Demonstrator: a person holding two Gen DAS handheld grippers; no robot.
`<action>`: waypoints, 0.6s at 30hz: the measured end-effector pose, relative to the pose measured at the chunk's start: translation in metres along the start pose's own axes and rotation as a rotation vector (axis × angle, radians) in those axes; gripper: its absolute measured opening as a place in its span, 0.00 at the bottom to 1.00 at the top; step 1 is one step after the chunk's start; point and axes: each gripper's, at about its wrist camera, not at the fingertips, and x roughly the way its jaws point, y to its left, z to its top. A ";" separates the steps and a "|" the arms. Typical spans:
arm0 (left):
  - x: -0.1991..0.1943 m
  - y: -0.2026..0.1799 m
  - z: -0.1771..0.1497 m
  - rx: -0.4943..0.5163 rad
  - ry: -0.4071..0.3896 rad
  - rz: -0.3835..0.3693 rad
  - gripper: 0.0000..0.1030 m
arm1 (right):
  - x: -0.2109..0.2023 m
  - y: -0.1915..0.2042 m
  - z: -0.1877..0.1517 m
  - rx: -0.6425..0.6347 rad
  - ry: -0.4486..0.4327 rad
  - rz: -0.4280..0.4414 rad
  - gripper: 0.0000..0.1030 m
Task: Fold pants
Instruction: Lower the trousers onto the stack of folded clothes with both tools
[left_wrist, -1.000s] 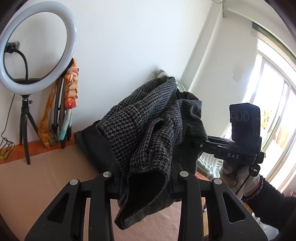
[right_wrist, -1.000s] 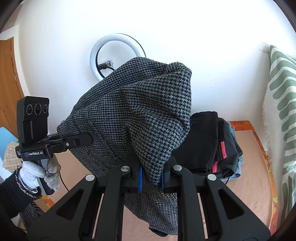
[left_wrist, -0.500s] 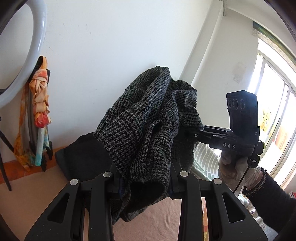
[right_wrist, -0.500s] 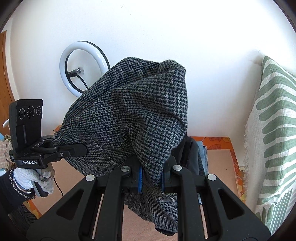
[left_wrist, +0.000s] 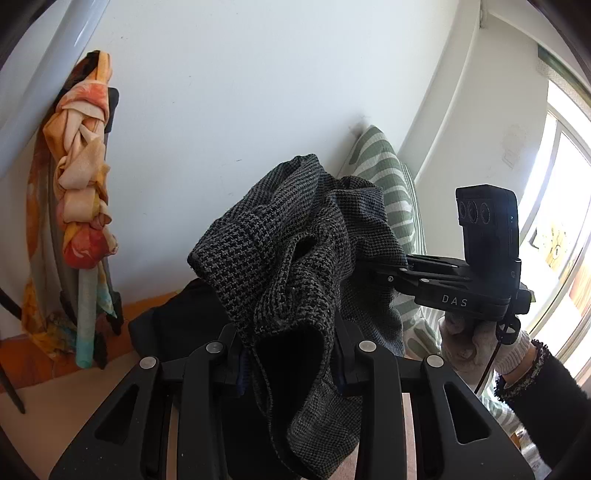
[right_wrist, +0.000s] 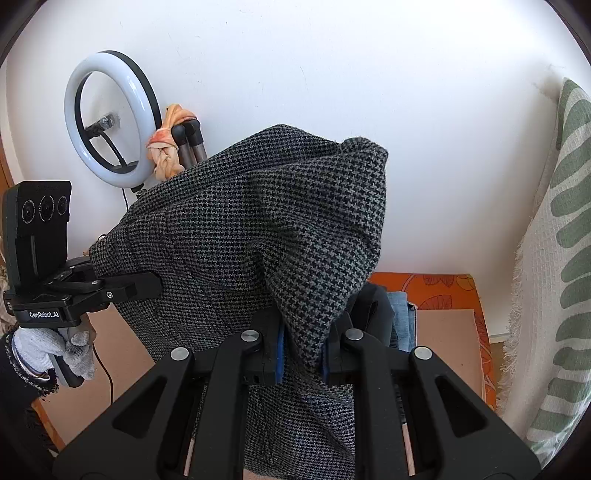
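Observation:
The pants (left_wrist: 284, 266) are grey-black houndstooth cloth, held bunched up in the air between both grippers. My left gripper (left_wrist: 290, 363) is shut on one bunch of the cloth, which hangs down over its fingers. My right gripper (right_wrist: 301, 350) is shut on another bunch of the same pants (right_wrist: 258, 236), which rise above it and drape down behind. The right gripper also shows in the left wrist view (left_wrist: 373, 269), its tips buried in the cloth. The left gripper shows in the right wrist view (right_wrist: 155, 286), likewise against the cloth.
A stack of folded dark and blue clothes (right_wrist: 384, 314) lies behind the pants on the tan surface (right_wrist: 447, 343). A green-striped cushion (right_wrist: 554, 258) stands at the right. A ring light (right_wrist: 107, 114) and an orange scarf (left_wrist: 85, 206) stand by the white wall.
Both grippers have swung to the right with the pants still held. The ring light has slid out of the left wrist view and the cushion has come into it.

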 end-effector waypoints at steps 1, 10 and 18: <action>0.002 0.002 -0.001 -0.003 0.006 0.010 0.30 | 0.009 -0.003 0.001 0.003 0.009 0.000 0.14; 0.030 0.009 -0.007 0.006 0.050 0.118 0.30 | 0.056 -0.022 -0.003 0.042 0.076 -0.078 0.28; 0.052 0.017 -0.004 0.030 0.127 0.265 0.36 | 0.051 -0.044 -0.012 0.109 0.092 -0.195 0.34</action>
